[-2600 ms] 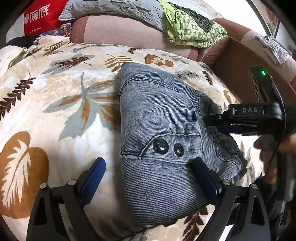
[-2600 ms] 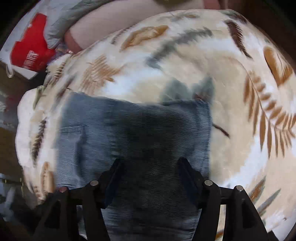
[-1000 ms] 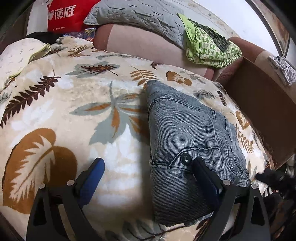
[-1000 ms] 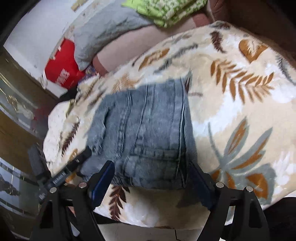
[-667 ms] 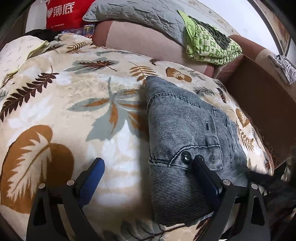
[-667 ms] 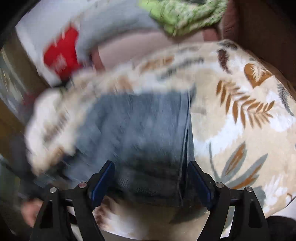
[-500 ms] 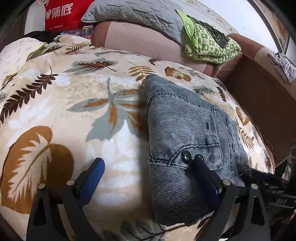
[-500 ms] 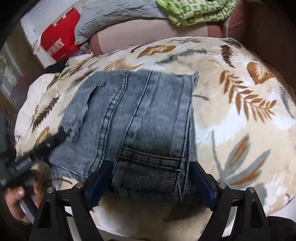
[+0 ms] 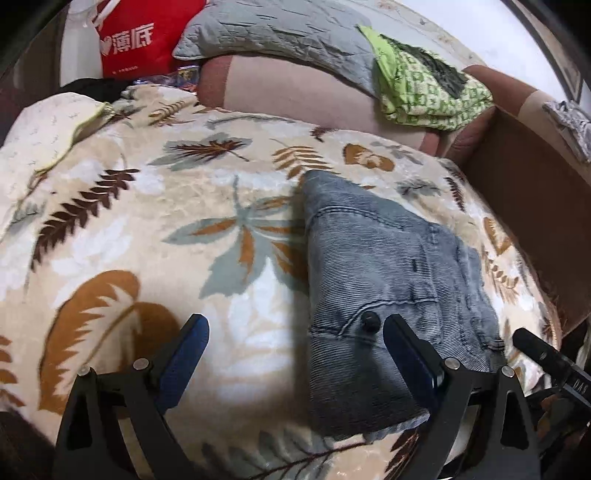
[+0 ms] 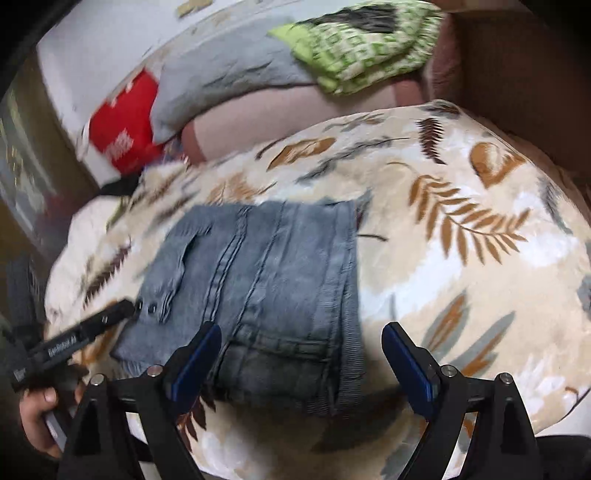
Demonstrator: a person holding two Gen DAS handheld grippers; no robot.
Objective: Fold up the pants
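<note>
The grey-blue corduroy pants (image 9: 388,288) lie folded into a compact rectangle on the leaf-print blanket (image 9: 147,236); they also show in the right wrist view (image 10: 266,295). My left gripper (image 9: 295,354) is open and empty, hovering at the pants' near left edge, its right finger by the snap button. My right gripper (image 10: 299,354) is open and empty, above the pants' waistband end. The left gripper also shows in the right wrist view (image 10: 92,328), touching the pants' edge near the buttons.
A sofa back (image 9: 295,92) carries a grey quilted cushion (image 9: 280,33) and a green patterned cloth (image 9: 424,88). A red bag (image 9: 136,37) stands at the far left. A brown armrest (image 9: 535,206) borders the right side. The blanket drops off at its near edge.
Both grippers have let go of the folded pants and pulled back from them. The right gripper swung round to the pants' waistband end. The pants stay put.
</note>
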